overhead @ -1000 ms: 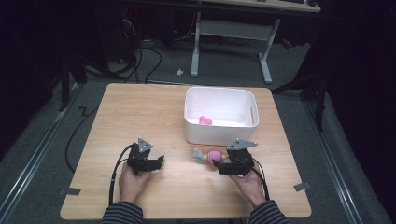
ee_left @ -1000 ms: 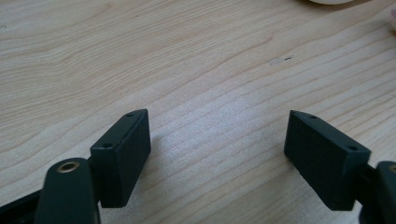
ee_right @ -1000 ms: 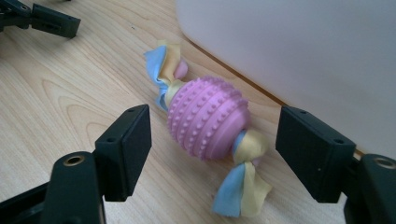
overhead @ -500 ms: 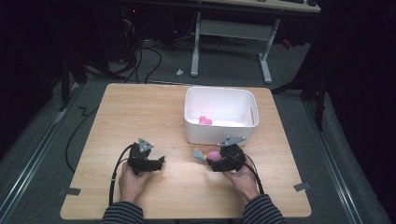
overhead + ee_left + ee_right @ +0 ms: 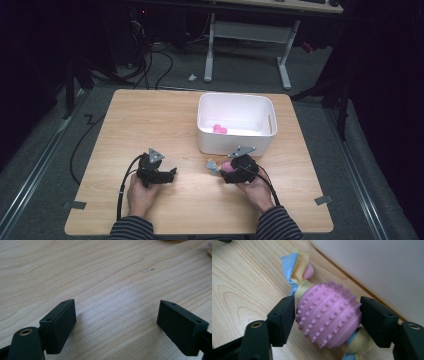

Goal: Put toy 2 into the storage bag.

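At a wooden table (image 5: pixel 150 115), a person holds a gripper in each hand; the right gripper (image 5: pixel 327 315) has its two black jaws pressed against the sides of a pink toy (image 5: pixel 328 315) — a ribbed, knobbly barrel with pastel cloth tufts (image 5: pixel 295 267) of blue, yellow and pink at each end. The toy lies on the tabletop just beside the near wall of a white bin (image 5: pixel 235 142), close to the person's right hand (image 5: pixel 255 187). Inside the bin, a second pink piece (image 5: pixel 219 129) rests on the floor.

The left gripper (image 5: pixel 116 322) sits low over bare wood, its jaws spread wide with nothing between them, well apart from the toy.

The step in hand looks like a pick-up, probably bound for the bin. The jaws meet the toy across its fat middle, which seems a sound hold — the ribs and knobs should resist slipping. A firm, even squeeze matters, since the body looks soft and could bulge out. The lift likely needs to go straight up first, as the bin wall stands close and the trailing cloth could catch on its rim. Clearing the rim fully before moving across would be the careful way.
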The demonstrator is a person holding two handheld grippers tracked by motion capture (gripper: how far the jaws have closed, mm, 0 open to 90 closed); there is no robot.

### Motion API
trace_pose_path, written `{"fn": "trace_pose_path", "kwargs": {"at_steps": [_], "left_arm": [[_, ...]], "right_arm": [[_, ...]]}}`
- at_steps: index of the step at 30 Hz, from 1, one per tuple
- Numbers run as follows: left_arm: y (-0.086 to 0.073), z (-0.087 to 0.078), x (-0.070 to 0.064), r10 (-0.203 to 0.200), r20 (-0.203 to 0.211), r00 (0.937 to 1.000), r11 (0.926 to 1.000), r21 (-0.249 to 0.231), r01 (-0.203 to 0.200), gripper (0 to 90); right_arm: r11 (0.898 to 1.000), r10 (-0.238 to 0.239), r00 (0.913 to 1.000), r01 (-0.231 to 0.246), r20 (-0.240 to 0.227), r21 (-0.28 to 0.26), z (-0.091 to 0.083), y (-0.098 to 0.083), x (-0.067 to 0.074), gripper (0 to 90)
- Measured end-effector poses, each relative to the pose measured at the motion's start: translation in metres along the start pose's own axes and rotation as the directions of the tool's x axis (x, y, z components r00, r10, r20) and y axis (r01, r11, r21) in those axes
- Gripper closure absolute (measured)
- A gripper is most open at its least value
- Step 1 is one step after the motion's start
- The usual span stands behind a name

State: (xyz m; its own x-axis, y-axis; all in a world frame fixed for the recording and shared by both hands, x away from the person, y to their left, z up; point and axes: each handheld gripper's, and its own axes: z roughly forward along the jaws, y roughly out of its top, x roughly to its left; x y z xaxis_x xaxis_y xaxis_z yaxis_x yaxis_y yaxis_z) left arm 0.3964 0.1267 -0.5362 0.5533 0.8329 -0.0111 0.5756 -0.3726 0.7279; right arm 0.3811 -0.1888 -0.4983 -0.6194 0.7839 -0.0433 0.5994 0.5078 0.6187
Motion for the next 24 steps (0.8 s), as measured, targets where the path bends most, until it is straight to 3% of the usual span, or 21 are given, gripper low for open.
{"fn": "trace_pose_path", "kwargs": {"at_steps": [11, 24], "left_arm": [[0.0, 0.0, 0.0, 0.0, 0.001, 1.0, 1.0, -0.001, 0.0, 16.0], [0.0, 0.0, 0.0, -0.002, 0.001, 1.0, 1.0, -0.002, 0.002, 15.9]], "right_arm": [[1.0, -0.011, 0.9999, 0.011, -0.008, -0.011, -0.008, -0.007, -0.001, 33.6], [0.999, 0.009, 0.9995, -0.01, -0.029, -0.052, -0.042, -0.016, -0.008, 33.7]]}}
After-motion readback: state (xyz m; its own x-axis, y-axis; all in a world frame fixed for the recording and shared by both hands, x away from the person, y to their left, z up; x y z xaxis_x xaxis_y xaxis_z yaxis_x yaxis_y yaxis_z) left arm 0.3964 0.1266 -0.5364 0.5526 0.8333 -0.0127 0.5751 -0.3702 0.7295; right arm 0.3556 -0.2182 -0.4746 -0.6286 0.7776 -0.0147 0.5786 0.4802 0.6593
